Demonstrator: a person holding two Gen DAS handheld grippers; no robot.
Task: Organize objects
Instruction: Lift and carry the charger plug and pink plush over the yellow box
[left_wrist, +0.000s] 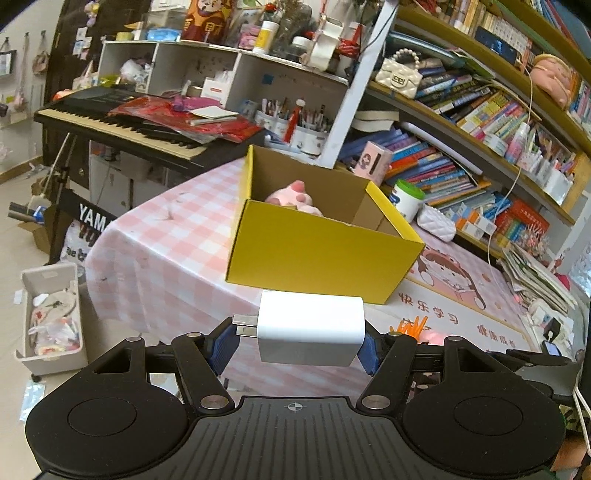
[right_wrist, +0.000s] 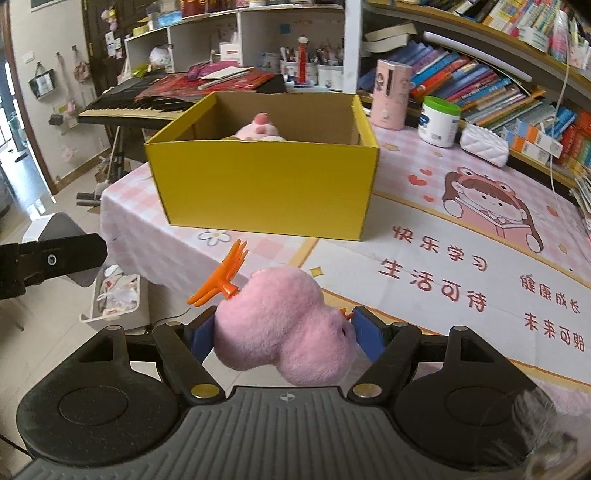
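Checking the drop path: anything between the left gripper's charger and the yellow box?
Only bare pink checked tablecloth lies between the white charger in the left gripper and the yellow box, shown in the left wrist view.

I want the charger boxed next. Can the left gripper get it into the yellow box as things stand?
Probably yes: the left gripper holds the white charger, and the yellow box stands open-topped just ahead with nothing between.

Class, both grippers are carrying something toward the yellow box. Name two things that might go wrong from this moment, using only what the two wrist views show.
1. The left gripper pinches the smooth white charger by its sides; it might slip before reaching the yellow box.
2. The right gripper squeezes a soft pink plush toy that bulges past the fingers, so it may catch the box's near wall on the way in.
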